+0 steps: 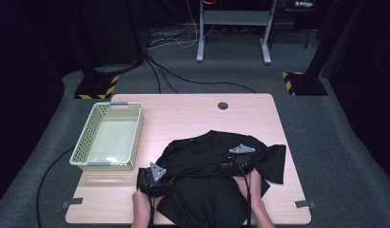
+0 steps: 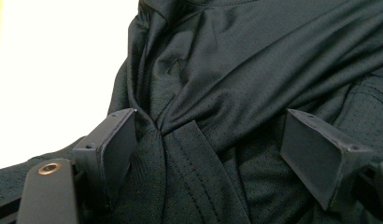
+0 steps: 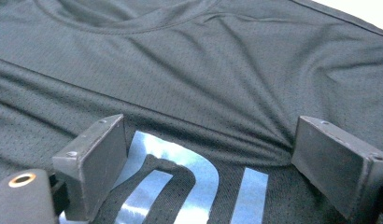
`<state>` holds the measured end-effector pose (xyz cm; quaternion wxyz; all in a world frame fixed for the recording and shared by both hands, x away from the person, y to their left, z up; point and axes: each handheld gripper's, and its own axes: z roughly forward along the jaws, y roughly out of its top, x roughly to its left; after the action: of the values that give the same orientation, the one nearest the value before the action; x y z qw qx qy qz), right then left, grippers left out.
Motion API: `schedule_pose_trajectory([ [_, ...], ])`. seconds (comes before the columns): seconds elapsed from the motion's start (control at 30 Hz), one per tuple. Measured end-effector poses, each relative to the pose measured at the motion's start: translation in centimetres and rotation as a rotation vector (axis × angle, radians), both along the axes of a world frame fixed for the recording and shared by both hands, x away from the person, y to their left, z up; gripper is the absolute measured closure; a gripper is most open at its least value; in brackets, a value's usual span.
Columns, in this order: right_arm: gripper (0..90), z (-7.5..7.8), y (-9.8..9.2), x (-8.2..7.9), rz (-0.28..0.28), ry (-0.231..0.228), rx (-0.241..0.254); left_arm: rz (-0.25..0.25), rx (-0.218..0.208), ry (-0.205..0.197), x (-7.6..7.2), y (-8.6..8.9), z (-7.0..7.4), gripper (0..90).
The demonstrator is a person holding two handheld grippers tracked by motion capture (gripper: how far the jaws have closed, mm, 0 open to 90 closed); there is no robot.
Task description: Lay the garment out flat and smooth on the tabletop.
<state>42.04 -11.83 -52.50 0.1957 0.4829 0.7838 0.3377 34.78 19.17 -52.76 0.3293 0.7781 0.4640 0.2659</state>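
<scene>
I have the black mesh sports shirt (image 1: 209, 166) lying rumpled on the near half of the pale wooden desk (image 1: 183, 107), its lower part hanging over the near edge toward me. As I judge it, the folding has barely begun: the body is bunched, one sleeve sticks out to the right, and no clean crease shows anywhere. Smoothing, folding, and presumably moving it into the basket all remain.

My left gripper (image 1: 157, 178) sits on the shirt's left side. In the left gripper view its jaws stand spread, with a twisted ridge of fabric (image 2: 180, 135) gathered between them; the left pad touches the cloth, but I see no pinch, so nothing is held there. My right gripper (image 1: 237, 159) rests over the middle right of the shirt. In the right gripper view its jaws are also spread wide, hovering over flat cloth with a pale blue printed figure (image 3: 189, 186) between them, gripping nothing.

Around the work, the pale green perforated plastic basket (image 1: 83, 142) stands at the desk's left, just beside the shirt's left edge and not touching it as far as I can tell. It looks empty. A round cable hole (image 1: 223, 105) sits near the far edge. The knot of fabric under my left jaws is the main obstacle; it needs pulling out before anything lies flat.
</scene>
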Motion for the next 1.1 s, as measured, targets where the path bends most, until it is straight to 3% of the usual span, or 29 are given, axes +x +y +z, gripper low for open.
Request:
schedule_pose_trajectory([
  [0.27, 9.5, 0.0, -5.6, -0.1, -0.098, -0.006, 0.001, -0.077, 0.003, -0.002, 0.9, -4.9, 0.0, 19.0],
  [0.4, 9.3, 0.0, -7.4, -0.4, -0.129, -0.007, 0.004, -0.106, 0.011, -0.008, 0.7, -6.0, 0.1, 19.1],
  [0.6, 8.9, -0.1, -7.7, -0.6, -0.129, -0.013, 0.001, -0.122, -0.001, -0.002, 0.6, -5.8, 0.1, 18.9],
  [0.73, 3.3, -0.1, -7.5, -0.7, -0.110, -0.017, -0.019, -0.138, -0.018, -0.020, -0.3, -5.3, 0.3, 20.6],
  [0.9, 1.2, -0.1, -7.3, -0.9, -0.094, -0.024, -0.036, -0.088, -0.075, -0.045, -1.0, -3.5, 1.6, 22.2],
  [1.0, 0.6, -0.1, -7.4, -0.9, -0.096, -0.019, -0.030, -0.040, -0.119, -0.010, -0.2, -1.9, 1.9, 24.5],
  [1.1, 0.4, -0.1, -7.5, -1.0, -0.092, -0.016, -0.031, -0.036, -0.125, 0.032, 0.6, -1.1, 1.3, 40.2],
])
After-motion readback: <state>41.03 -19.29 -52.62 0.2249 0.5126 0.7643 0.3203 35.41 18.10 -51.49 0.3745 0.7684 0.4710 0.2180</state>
